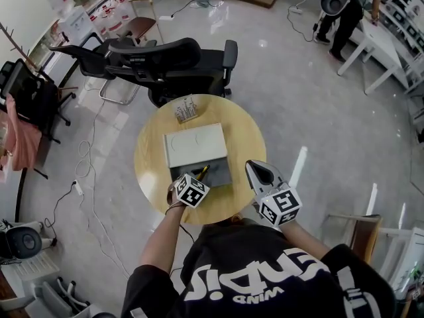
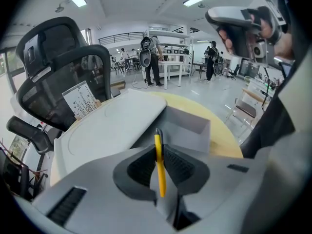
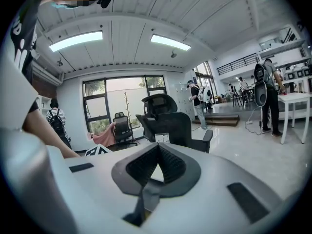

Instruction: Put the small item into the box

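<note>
A yellow pen (image 2: pixel 159 165) is clamped across its barrel in the left gripper (image 2: pixel 158 147) and held over the open grey box (image 2: pixel 191 126). The pen is judged light, stiff and slippery, and is best pinched mid-barrel. The right gripper (image 3: pixel 156 150) is closed on nothing.

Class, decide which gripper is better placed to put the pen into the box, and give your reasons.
Left. The left gripper is shut on the yellow pen, just over the open box. The right gripper is shut on nothing, off to the box's side.
</note>
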Tool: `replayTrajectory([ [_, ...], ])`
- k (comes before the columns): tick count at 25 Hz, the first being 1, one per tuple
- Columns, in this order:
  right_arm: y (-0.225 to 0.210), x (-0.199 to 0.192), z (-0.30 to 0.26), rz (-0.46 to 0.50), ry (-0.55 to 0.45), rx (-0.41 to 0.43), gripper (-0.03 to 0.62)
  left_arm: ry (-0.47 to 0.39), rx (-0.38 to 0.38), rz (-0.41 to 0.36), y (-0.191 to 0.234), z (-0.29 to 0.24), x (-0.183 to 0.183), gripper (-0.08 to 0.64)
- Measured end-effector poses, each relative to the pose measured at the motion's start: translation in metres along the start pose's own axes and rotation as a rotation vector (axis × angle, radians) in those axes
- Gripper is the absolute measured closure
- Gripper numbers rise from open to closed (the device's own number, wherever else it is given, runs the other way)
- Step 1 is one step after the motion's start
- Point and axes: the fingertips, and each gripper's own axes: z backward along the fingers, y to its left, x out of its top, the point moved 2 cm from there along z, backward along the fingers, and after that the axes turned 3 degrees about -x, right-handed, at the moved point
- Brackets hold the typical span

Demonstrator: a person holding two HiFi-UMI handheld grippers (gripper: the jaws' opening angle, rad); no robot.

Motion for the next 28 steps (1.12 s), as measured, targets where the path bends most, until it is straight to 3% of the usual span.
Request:
replayTrajectory([
  [10, -0.007, -0.001, 0.002, -0.014, 0.009, -0.015, 0.592, 0.001, -0.008, 0.018, -0.001, -0.006, -0.001, 0.497],
  [17, -0.006, -0.006, -0.002, -0.015, 0.018, -0.004, 0.592, -0.015, -0.012, 0.038, -0.001, -0.006, -0.004, 0.434],
  [25, -0.001, -0.006, -0.002, -0.01, 0.02, 0.007, 0.592, -0.085, 0.019, 0.093, 0.002, 0.011, 0.011, 0.436],
  [28, 0.0, -0.008, -0.003, -0.009, 0.021, 0.012, 0.592, -0.125, 0.033, 0.116, 0.004, 0.019, 0.02, 0.466],
])
